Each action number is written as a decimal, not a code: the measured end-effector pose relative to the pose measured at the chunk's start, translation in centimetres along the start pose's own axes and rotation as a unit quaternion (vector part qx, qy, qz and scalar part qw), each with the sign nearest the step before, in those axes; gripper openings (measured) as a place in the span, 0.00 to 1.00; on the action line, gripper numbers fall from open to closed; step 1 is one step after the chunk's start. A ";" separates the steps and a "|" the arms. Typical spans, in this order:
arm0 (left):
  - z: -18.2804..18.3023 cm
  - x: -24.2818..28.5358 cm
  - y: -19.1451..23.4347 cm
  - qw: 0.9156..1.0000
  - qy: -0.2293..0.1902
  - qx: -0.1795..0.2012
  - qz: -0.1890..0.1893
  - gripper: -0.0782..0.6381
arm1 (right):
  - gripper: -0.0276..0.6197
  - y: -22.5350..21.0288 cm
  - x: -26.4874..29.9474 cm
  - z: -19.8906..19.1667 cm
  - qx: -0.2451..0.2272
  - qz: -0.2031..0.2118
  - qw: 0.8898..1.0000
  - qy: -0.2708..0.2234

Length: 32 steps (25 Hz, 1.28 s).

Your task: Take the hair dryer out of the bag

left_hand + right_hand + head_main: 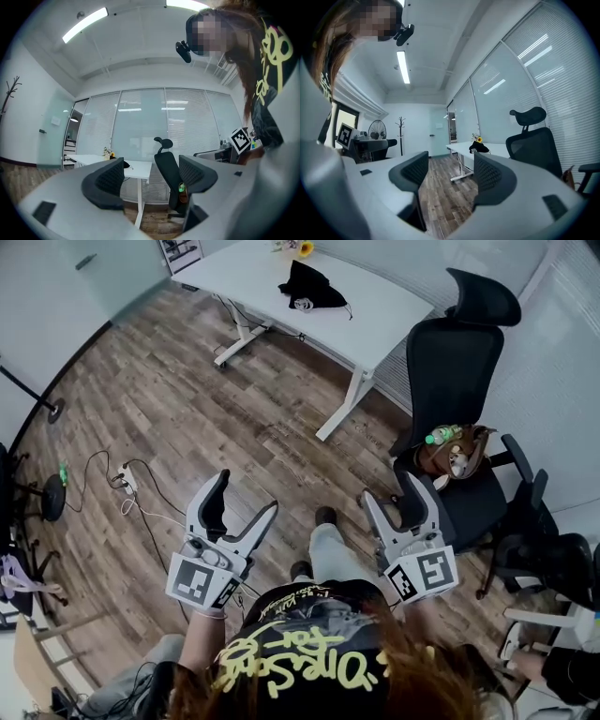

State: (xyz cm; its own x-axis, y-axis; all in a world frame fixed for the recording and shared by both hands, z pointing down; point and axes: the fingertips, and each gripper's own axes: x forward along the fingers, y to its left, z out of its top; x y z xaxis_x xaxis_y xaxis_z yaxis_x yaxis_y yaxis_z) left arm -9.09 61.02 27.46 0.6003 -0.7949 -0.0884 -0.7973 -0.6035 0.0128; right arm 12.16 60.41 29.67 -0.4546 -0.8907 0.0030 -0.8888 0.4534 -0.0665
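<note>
Head view: the person stands on a wood floor (187, 399) with both grippers held out in front. The left gripper (247, 491) has its jaws spread wide with nothing between them. The right gripper (391, 488) is likewise wide open and empty. Well away from both, a black bag (312, 287) lies on a white table (244, 273), near a sunflower (306, 248) at the far edge. A pale round part (303, 304) shows at the bag's mouth; whether it is the hair dryer cannot be told. A black office chair (459, 362) stands to the right, with a brown bag (455, 454) and a green bottle (441, 435) on its seat.

Left gripper view: the left gripper (152, 176) points level, its two dark pads far apart and bare. Beyond them stand the table (136, 167) with the black bag (124, 164) as a small dark shape, and the chair (166, 168).

Right gripper view: the right gripper (447, 173) also gapes wide, holding nothing. Past its jaws the black bag (479, 147) sits on the table (499, 149), with the chair (534, 140) to the right
</note>
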 end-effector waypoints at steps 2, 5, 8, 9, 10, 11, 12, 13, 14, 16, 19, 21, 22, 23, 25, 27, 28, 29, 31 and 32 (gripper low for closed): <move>-0.3 0.3 0.5 1.000 0.003 -0.002 0.003 0.61 | 0.49 -0.3 0.7 -0.1 0.003 0.000 1.000 0.001; -0.4 1.0 1.1 1.000 0.003 -0.003 0.013 0.61 | 0.49 -0.5 2.3 -0.5 0.006 0.012 1.000 0.002; -0.5 1.6 2.3 1.000 0.005 0.003 0.025 0.61 | 0.48 -0.1 4.7 -1.4 0.011 0.036 0.999 0.011; -0.5 1.9 2.8 1.000 0.007 0.004 0.027 0.61 | 0.49 0.1 5.7 -1.5 0.011 0.043 0.999 0.013; -0.6 2.3 3.4 1.000 0.009 0.004 0.029 0.61 | 0.49 0.2 6.6 -1.5 0.010 0.050 0.999 0.011; -0.7 2.7 4.0 0.999 0.010 0.005 0.031 0.60 | 0.49 0.3 7.5 -1.2 0.005 0.054 0.998 0.008; -0.7 3.4 4.6 0.999 0.010 0.006 0.032 0.60 | 0.49 0.1 8.5 -1.0 0.000 0.057 0.998 0.004; -0.8 4.2 5.3 0.999 0.010 0.007 0.034 0.60 | 0.49 -0.3 9.5 -0.8 -0.006 0.059 0.998 0.001; -0.9 5.1 5.9 0.999 0.009 0.006 0.034 0.60 | 0.49 -0.8 10.5 -0.7 -0.009 0.061 0.998 0.000; -1.0 7.1 7.1 0.999 0.007 0.005 0.034 0.59 | 0.49 -2.4 12.6 -0.8 -0.009 0.061 0.998 0.001; -0.7 10.7 9.1 0.999 0.000 0.007 0.035 0.59 | 0.49 -5.1 15.8 -0.6 -0.006 0.059 0.998 0.000; 0.1 13.0 10.3 0.999 -0.009 0.012 0.036 0.59 | 0.49 -6.5 18.2 0.2 -0.011 0.062 0.998 -0.005; 0.5 14.1 10.9 0.999 -0.015 0.014 0.037 0.59 | 0.49 -7.0 19.4 0.7 -0.013 0.066 0.998 -0.008; 1.0 15.2 11.5 0.999 -0.019 0.017 0.037 0.59 | 0.48 -7.5 20.6 1.2 -0.015 0.069 0.997 -0.012; 1.5 17.2 12.7 0.999 -0.022 0.021 0.038 0.59 | 0.48 -8.2 22.7 2.3 -0.019 0.075 0.997 -0.022; 1.6 19.1 13.7 0.999 -0.022 0.023 0.038 0.59 | 0.48 -9.3 24.2 3.2 -0.028 0.076 0.996 -0.029; 1.6 20.0 14.1 0.999 -0.021 0.024 0.037 0.59 | 0.48 -10.0 24.9 3.4 -0.033 0.076 0.996 -0.029; 1.5 20.9 14.5 0.999 -0.022 0.025 0.038 0.59 | 0.48 -10.8 25.6 3.4 -0.036 0.075 0.996 -0.028; 1.4 22.6 15.3 0.999 -0.023 0.026 0.039 0.58 | 0.48 -12.4 26.9 3.1 -0.034 0.072 0.997 -0.021; 1.3 23.4 15.6 0.999 -0.023 0.025 0.040 0.59 | 0.49 -13.3 27.5 2.9 -0.030 0.070 0.997 -0.017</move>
State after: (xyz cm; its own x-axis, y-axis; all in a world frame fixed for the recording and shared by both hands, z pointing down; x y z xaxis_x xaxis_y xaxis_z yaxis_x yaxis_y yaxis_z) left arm -7.58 33.13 24.30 0.5319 -0.8362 -0.1339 -0.8455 -0.5332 -0.0285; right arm 11.64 29.82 27.78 -0.5739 -0.8181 -0.0359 -0.8186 0.5744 -0.0033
